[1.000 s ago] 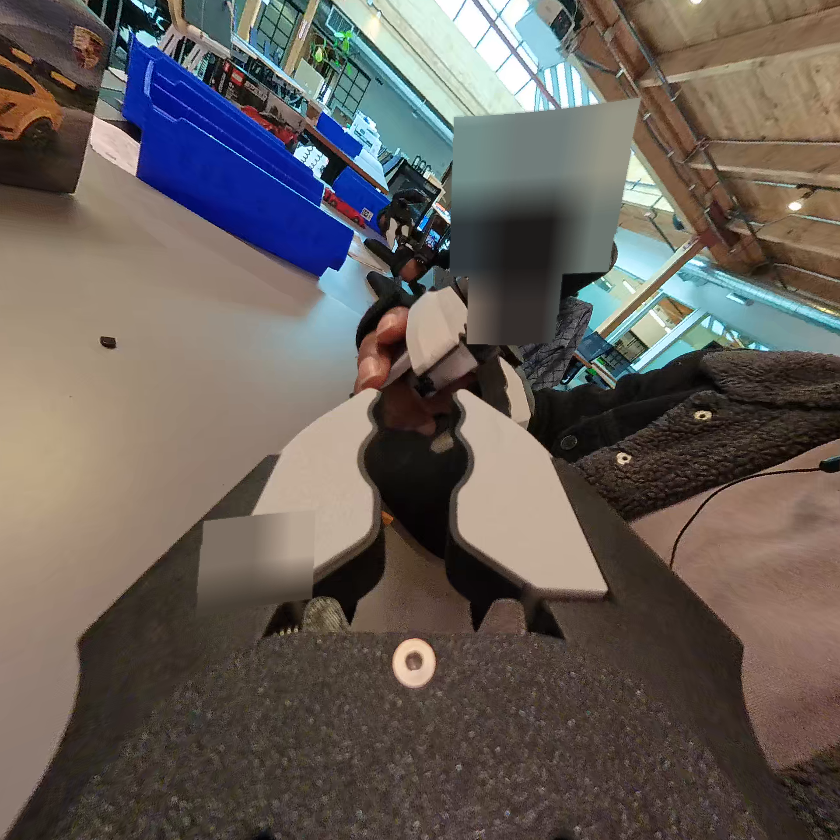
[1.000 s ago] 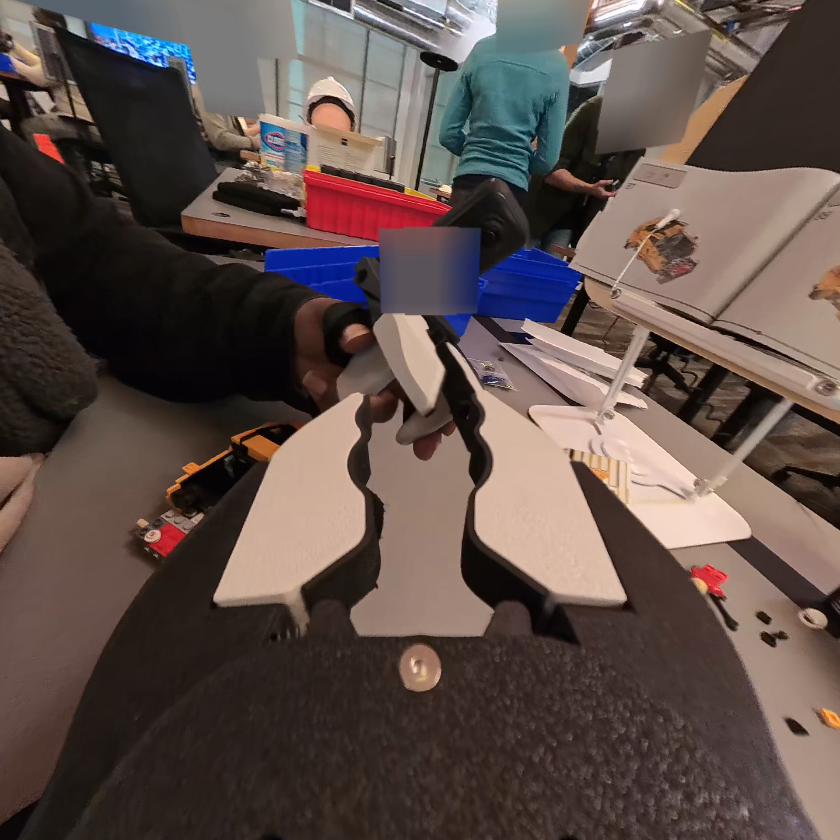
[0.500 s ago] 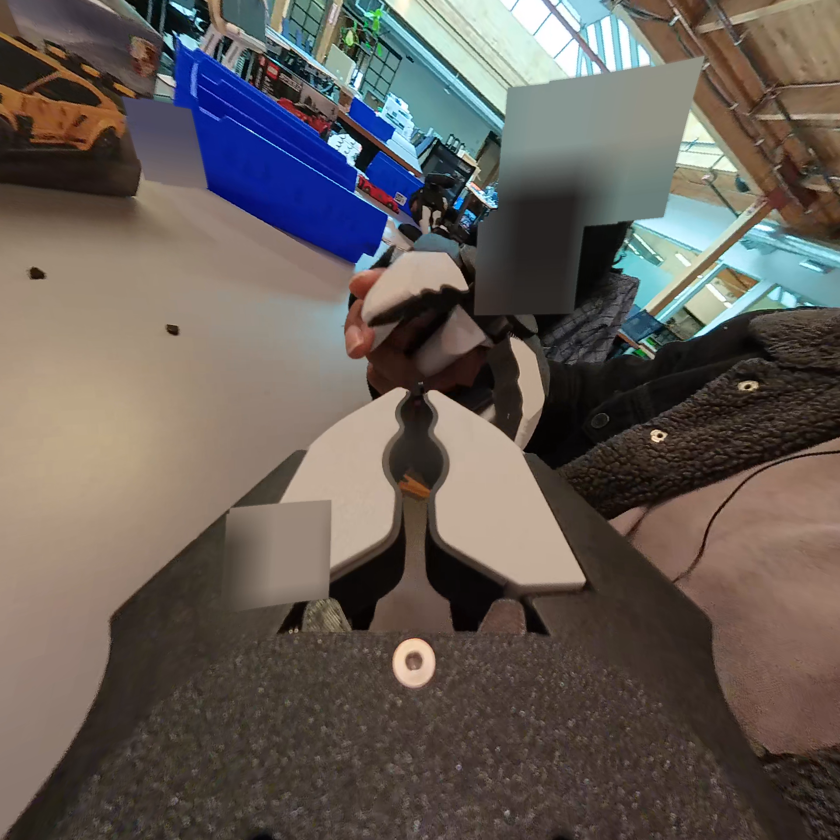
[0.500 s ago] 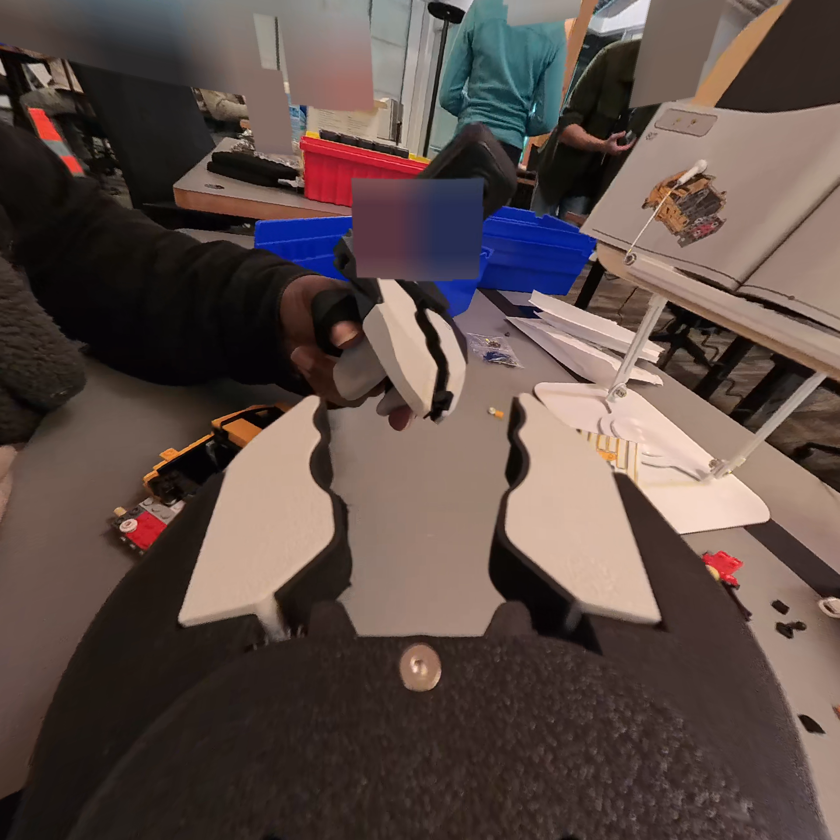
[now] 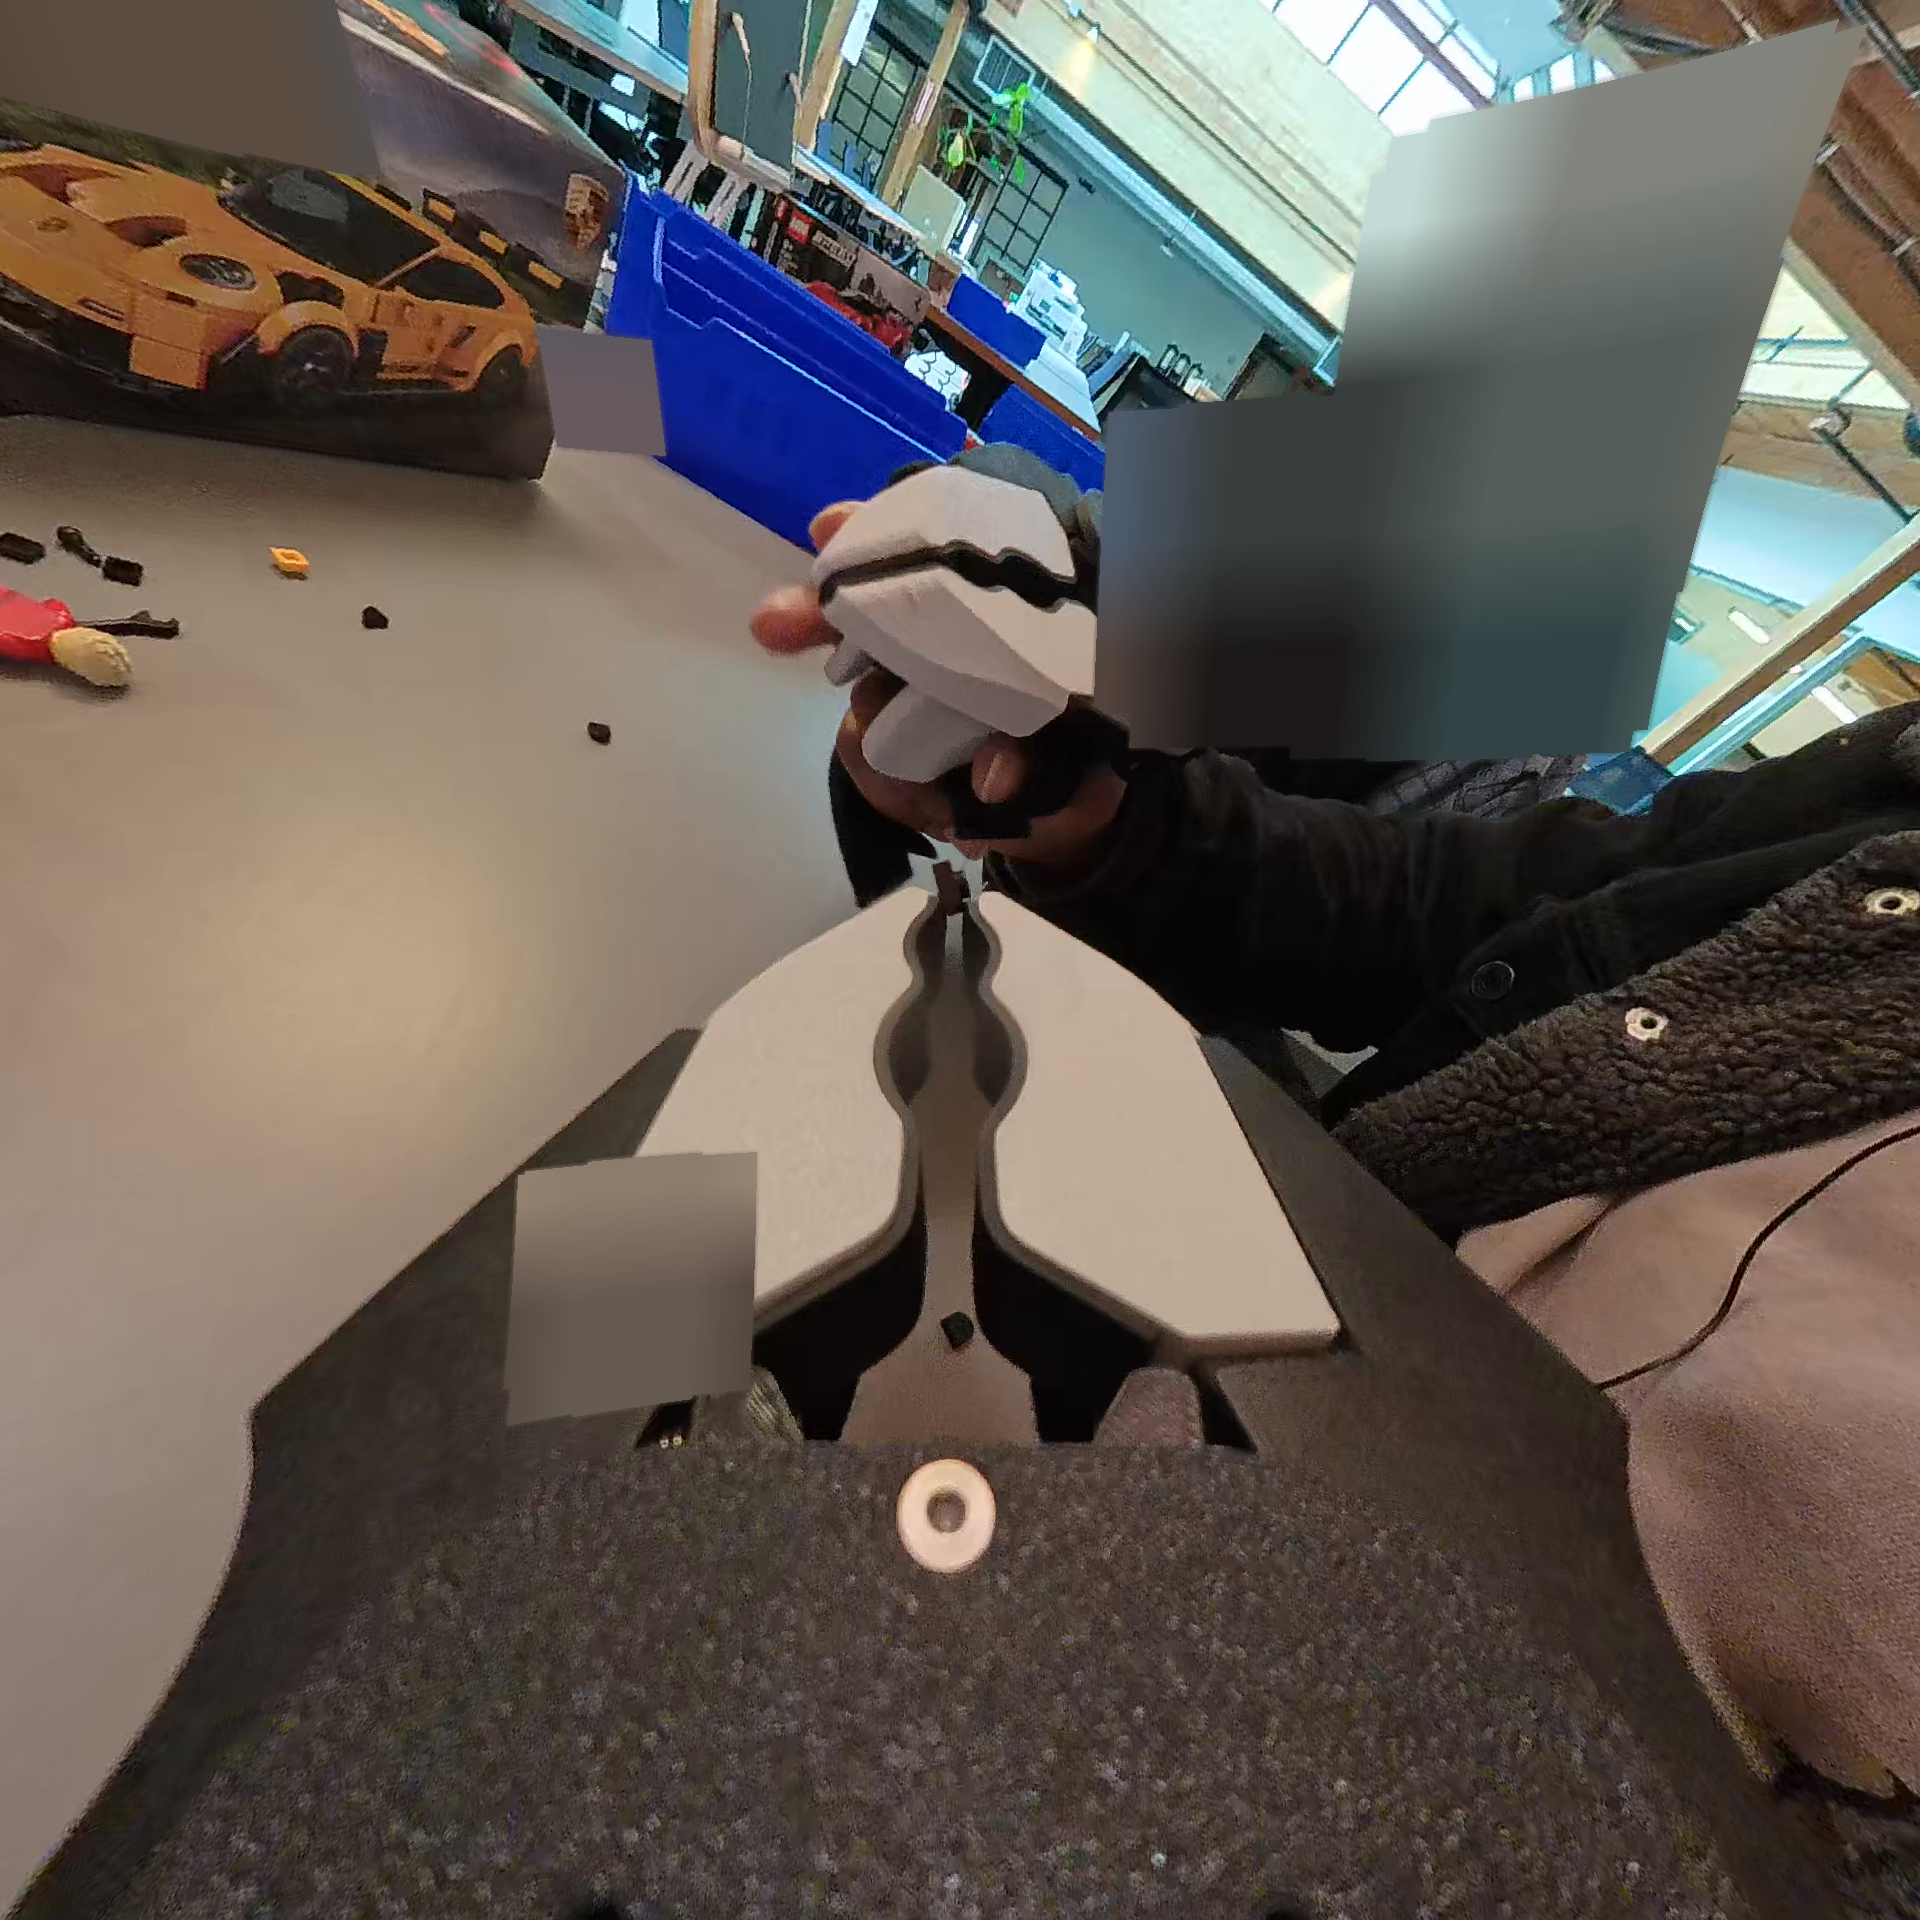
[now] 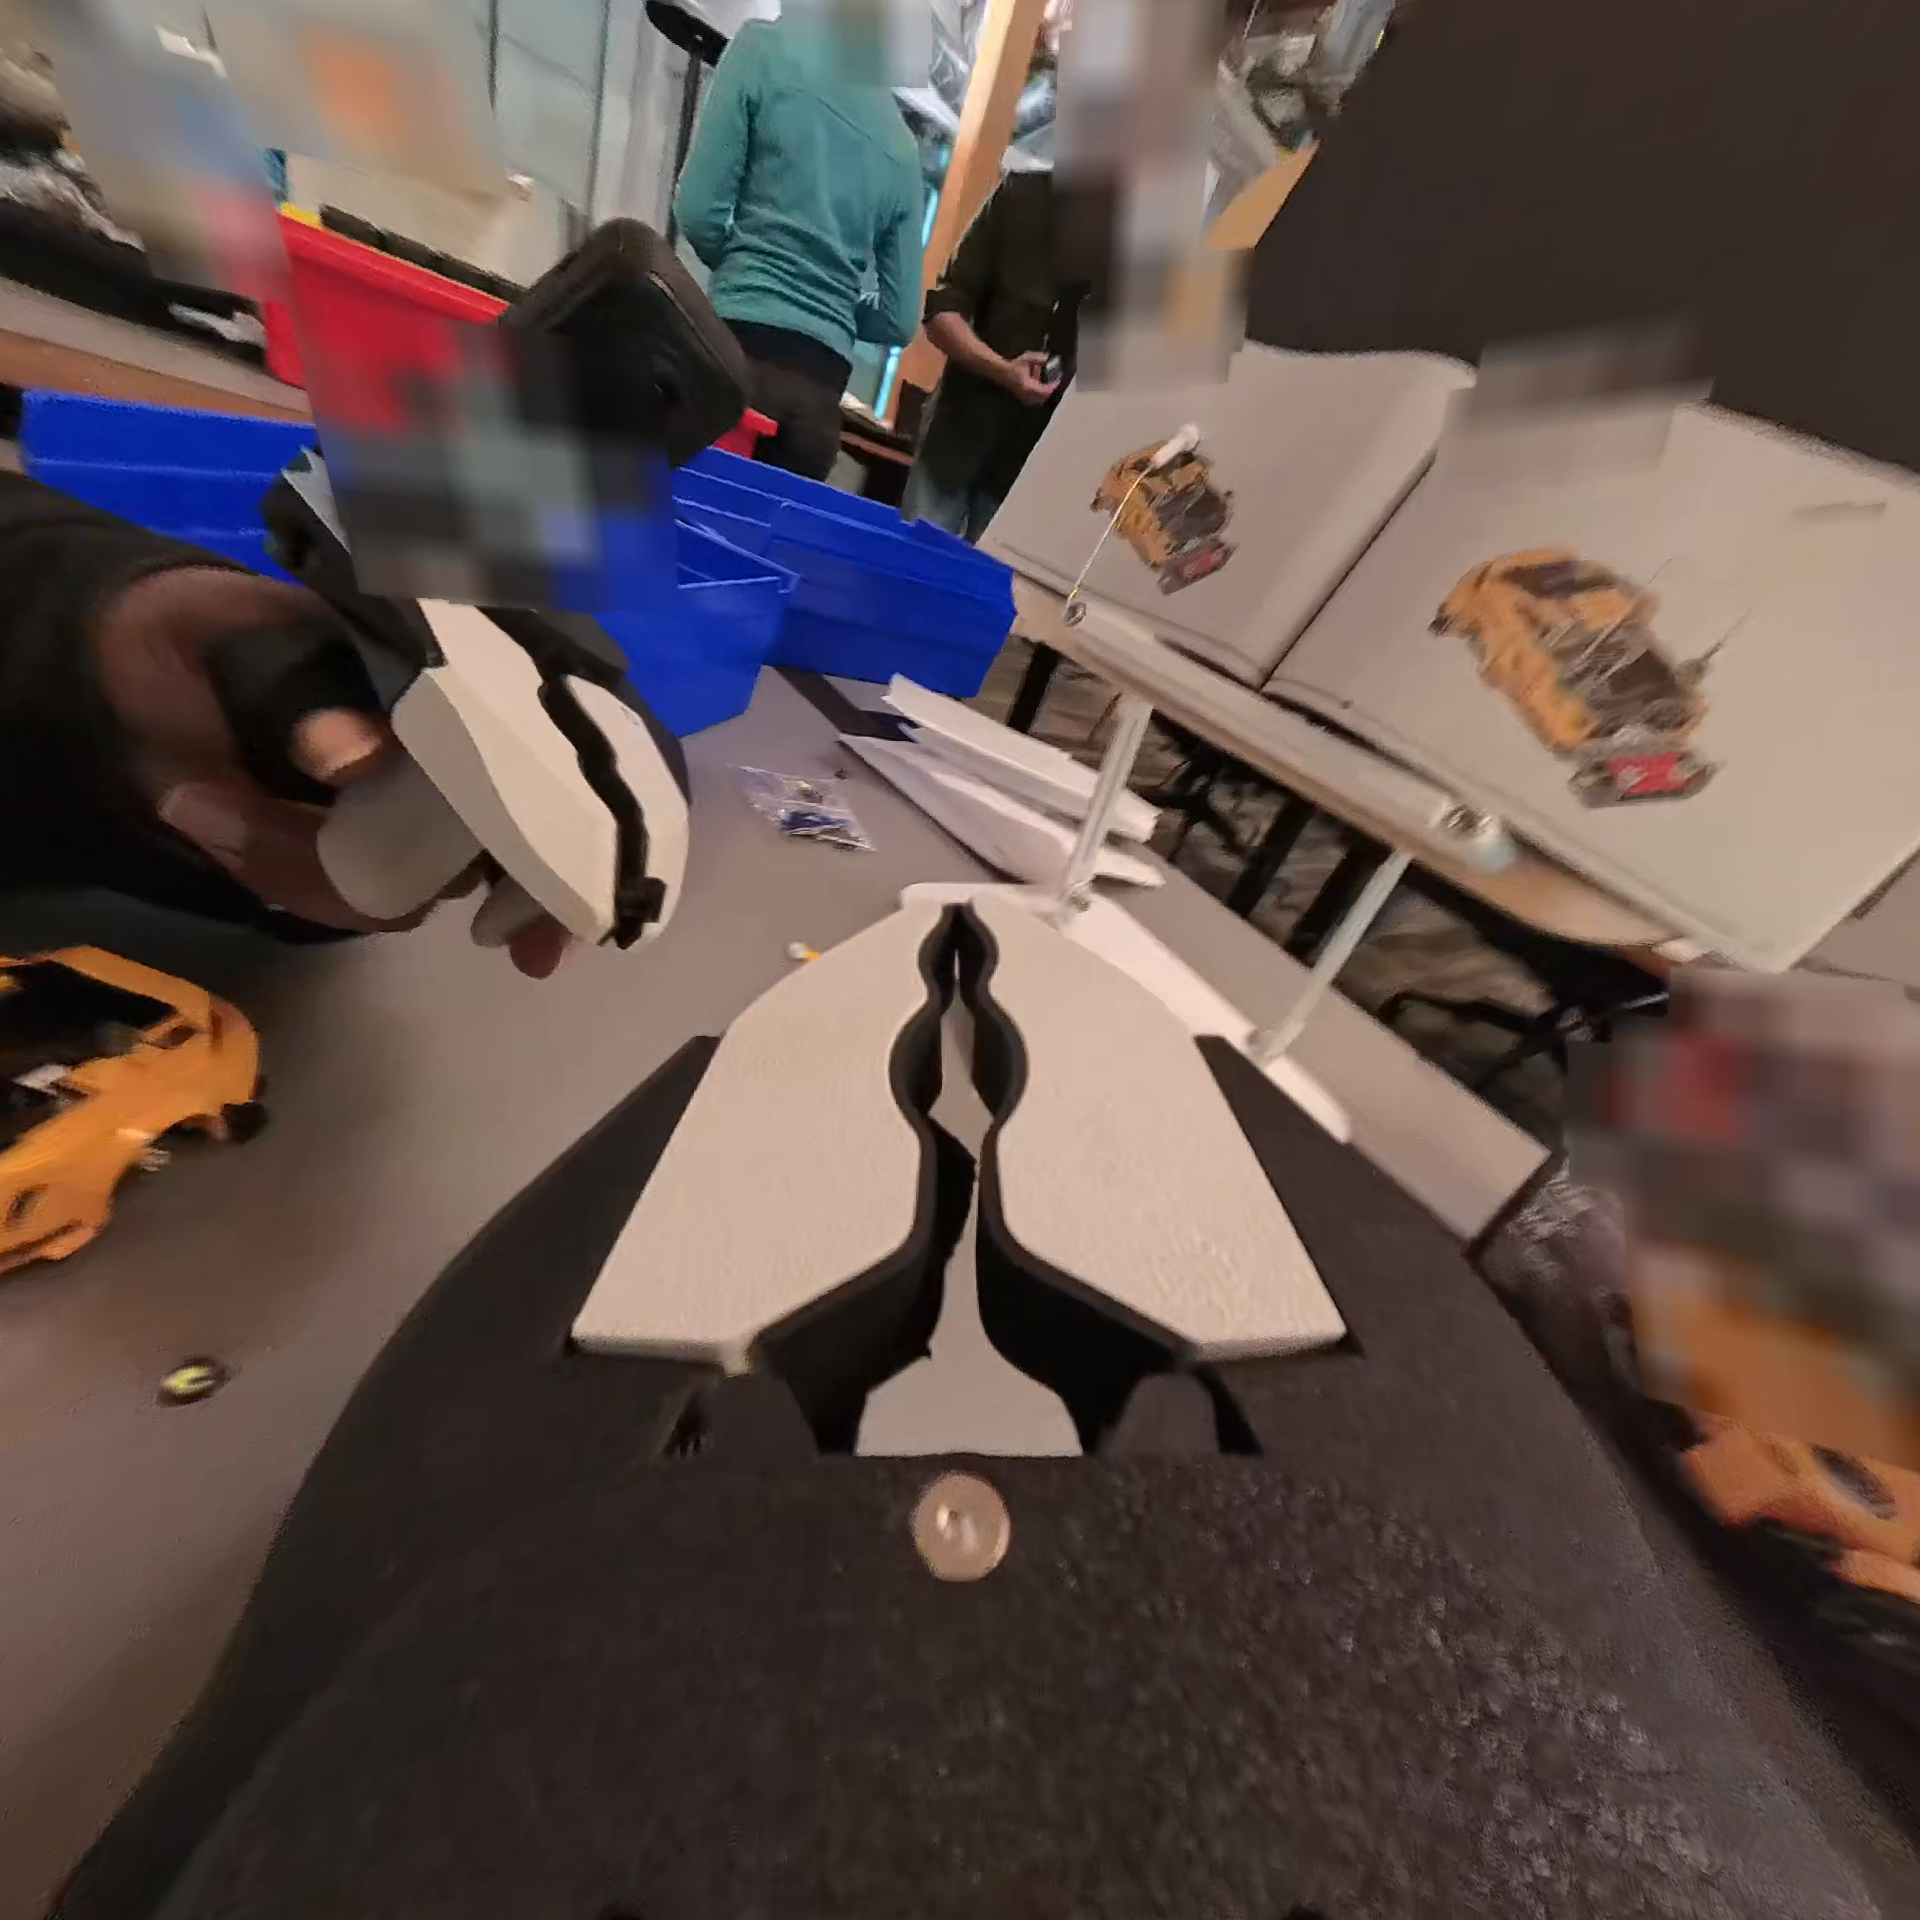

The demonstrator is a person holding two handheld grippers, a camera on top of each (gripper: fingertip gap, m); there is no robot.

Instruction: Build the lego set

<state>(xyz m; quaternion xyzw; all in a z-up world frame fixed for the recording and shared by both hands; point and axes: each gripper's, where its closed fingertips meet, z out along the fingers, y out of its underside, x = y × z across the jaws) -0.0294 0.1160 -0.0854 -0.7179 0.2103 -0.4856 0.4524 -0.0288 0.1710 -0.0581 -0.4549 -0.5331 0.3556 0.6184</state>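
Though tiny, dark piece (image 5: 948, 883) pinched at left tongs (image 5: 951, 902) tips.

My left gripper (image 5: 951, 902) had fingertips pinched on small dark piece (image 5: 948, 883), piece poking out past tips. Right gripper (image 5: 831, 597) hung just beyond, jaws together, hand (image 5: 914, 769) wrapped round its grip. Grey table (image 5: 364, 883) stretched left. Far left: box with orange car picture (image 5: 249, 301), blue bins (image 5: 790, 405) behind it. Scattered on table: orange brick (image 5: 290, 561), several black bits (image 5: 374, 619), red minifigure (image 5: 52, 639) at left edge. Fleece jacket (image 5: 1662, 1060) at right.
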